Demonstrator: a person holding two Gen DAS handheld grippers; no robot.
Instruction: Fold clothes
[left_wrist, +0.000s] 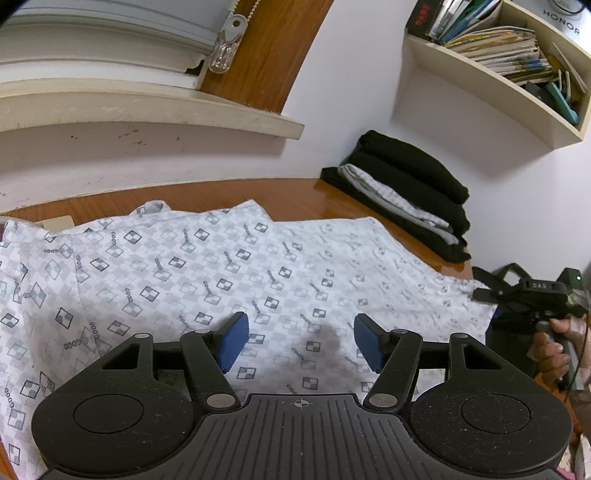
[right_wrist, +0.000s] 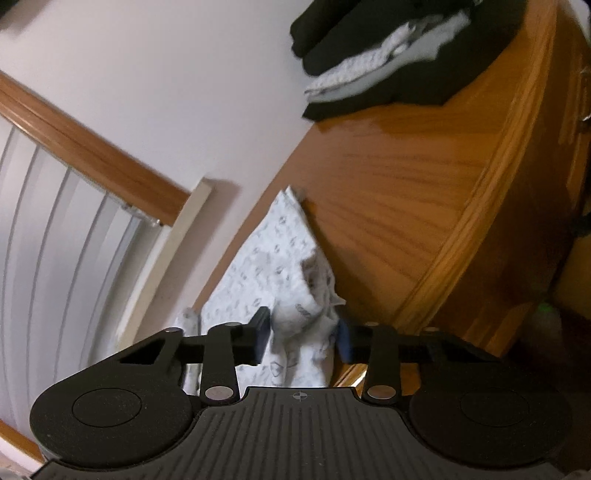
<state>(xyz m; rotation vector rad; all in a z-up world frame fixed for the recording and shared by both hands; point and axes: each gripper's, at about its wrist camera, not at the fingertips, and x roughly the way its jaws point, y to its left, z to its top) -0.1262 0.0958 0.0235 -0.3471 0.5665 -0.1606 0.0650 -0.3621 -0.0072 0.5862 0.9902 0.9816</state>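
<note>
Shirt (right_wrist: 295, 325) bunched between right hand-held gripper (right_wrist: 303, 334) pads.

The patterned shirt (left_wrist: 229, 266) is thin matt cloth, the table (right_wrist: 424, 192) glossy varnished wood, the folded pile (left_wrist: 406, 195) soft dark cloth, and the shelf (left_wrist: 491, 96) smooth painted board.

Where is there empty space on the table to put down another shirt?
The bare patch of the glossy orange-brown wooden table lies between the white checker-printed garment and the folded pile of black and grey clothes. A thin strip runs behind the garment along the wall. The rest is covered by the spread garment.
</note>
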